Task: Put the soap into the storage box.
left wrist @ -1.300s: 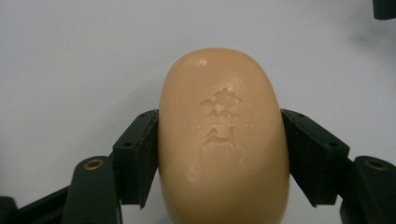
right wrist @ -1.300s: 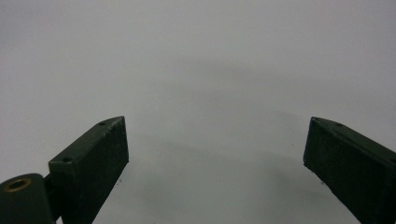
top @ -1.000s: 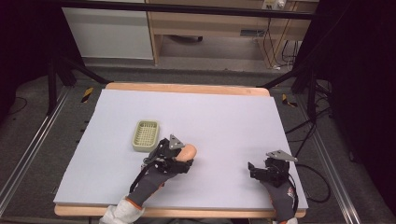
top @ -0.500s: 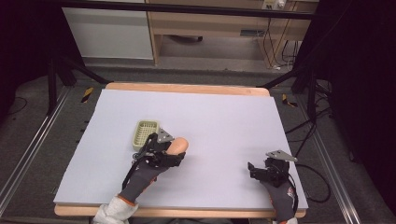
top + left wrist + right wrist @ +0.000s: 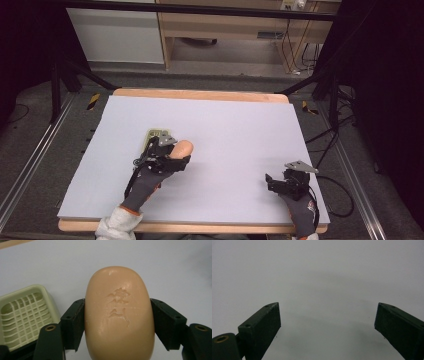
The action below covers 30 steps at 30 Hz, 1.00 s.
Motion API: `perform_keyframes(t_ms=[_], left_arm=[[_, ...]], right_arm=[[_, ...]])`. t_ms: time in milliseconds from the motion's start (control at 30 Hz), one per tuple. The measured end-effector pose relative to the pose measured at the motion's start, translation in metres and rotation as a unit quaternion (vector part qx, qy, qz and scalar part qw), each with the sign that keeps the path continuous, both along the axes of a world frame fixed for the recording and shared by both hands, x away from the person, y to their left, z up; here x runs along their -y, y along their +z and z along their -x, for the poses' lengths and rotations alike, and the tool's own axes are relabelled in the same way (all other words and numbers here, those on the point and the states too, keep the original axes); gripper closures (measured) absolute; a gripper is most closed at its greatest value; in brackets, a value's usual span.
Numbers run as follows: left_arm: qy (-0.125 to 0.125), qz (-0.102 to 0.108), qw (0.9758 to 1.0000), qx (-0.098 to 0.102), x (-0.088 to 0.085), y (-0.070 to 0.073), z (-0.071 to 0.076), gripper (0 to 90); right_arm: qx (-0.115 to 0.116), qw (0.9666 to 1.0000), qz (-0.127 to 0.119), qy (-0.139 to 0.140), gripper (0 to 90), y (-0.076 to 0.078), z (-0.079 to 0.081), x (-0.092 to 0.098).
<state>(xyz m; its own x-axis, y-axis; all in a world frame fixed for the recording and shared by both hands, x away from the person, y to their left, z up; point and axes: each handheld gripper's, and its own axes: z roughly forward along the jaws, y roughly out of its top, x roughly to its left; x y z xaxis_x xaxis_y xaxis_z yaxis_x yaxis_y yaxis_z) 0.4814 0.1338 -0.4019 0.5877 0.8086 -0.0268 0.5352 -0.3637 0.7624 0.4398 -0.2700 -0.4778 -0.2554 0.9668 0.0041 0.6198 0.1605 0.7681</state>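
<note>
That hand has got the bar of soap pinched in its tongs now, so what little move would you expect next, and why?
Probably a short carry to the left, until the peach oval bar of soap hangs over the pale green slatted plastic soap dish. The left gripper is shut on the bar, and the dish lies empty just beside it. The right gripper rests open over the bare grey table mat.

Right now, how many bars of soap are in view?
1. The peach soap bar is clamped between the jaws of the left tool, beside the pale green soap dish on the table's left half. None shows in the dish's visible part.
</note>
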Motion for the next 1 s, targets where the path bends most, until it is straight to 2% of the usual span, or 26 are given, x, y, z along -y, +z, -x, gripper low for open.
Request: perform_keyframes(t_ms=[233,633,1000], left_arm=[[0.017,0.004,0.9999,0.002,-0.01,0.002,-0.006,31.4],[0.046,-0.01,0.9989,0.004,-0.025,0.001,-0.017,31.5],[0.066,-0.003,0.9978,0.002,-0.036,-0.002,-0.028,31.5]], right_arm=[[0.0,1.0,0.0,0.0,7.0,0.0,0.0,0.0],[-0.001,1.0,0.0,-0.001,7.0,0.0,0.0,0.0],[0.0,1.0,-0.002,0.0,7.0,0.0,0.0,0.0]])
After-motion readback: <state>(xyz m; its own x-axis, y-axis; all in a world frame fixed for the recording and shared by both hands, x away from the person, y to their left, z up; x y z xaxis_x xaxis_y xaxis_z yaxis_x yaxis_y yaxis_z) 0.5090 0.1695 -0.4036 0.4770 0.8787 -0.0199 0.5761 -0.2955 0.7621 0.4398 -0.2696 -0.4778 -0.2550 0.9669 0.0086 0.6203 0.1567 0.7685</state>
